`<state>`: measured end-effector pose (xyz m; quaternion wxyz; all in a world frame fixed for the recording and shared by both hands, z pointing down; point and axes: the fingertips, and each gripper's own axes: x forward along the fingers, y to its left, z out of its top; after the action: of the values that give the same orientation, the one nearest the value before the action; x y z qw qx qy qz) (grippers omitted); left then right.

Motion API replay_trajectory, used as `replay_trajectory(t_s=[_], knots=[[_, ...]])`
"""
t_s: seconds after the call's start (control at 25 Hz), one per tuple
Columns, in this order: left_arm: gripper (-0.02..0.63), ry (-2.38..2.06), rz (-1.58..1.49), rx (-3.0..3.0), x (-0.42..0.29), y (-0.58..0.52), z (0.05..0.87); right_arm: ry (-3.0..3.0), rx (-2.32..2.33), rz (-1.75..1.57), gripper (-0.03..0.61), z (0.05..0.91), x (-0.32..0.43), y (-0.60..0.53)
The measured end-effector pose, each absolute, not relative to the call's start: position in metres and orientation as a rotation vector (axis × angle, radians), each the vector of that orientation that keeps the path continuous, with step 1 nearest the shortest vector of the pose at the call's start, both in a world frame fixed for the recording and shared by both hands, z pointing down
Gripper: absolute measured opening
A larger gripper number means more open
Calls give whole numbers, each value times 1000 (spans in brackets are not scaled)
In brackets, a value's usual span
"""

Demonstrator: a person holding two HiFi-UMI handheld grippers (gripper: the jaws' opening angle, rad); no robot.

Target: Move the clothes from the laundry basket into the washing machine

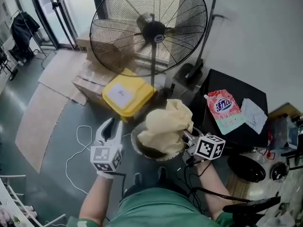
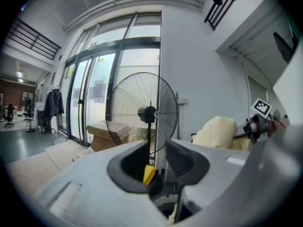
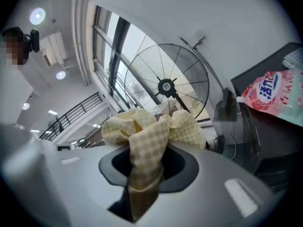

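Note:
My right gripper is shut on a pale yellow checked cloth, which hangs bunched just above a round dark laundry basket on the floor. In the right gripper view the cloth fills the gap between the jaws of the right gripper and bulges out past them. My left gripper is to the left of the basket, with its jaws a little apart and nothing between them. In the left gripper view, the left gripper points roughly level, and the cloth shows at the right. No washing machine is in view.
A large black floor fan stands beyond the basket, with a yellow box at its foot. On a black table at the right lie a detergent pouch and a paper. Flattened cardboard and a white cable are on the floor at the left.

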<state>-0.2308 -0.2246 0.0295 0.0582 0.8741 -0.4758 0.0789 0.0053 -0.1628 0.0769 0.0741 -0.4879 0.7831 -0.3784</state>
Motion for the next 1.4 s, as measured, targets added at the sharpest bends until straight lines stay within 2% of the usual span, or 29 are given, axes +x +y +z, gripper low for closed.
replay_trajectory(t_s=[0.24, 0.6, 1.08, 1.4], knots=[[109, -1236, 232, 2732, -227, -229, 33, 2059, -1556, -1000, 98, 30, 31, -126], [109, -925, 221, 2889, -186, -212, 34, 1732, -1800, -737, 98, -10, 83, -12], [109, -852, 180, 2974, -125, -169, 7, 1420, -2010, -596, 98, -5, 154, 168], [109, -884, 206, 2979, -70, -74, 4, 1317, -2019, -593, 98, 14, 217, 301]])
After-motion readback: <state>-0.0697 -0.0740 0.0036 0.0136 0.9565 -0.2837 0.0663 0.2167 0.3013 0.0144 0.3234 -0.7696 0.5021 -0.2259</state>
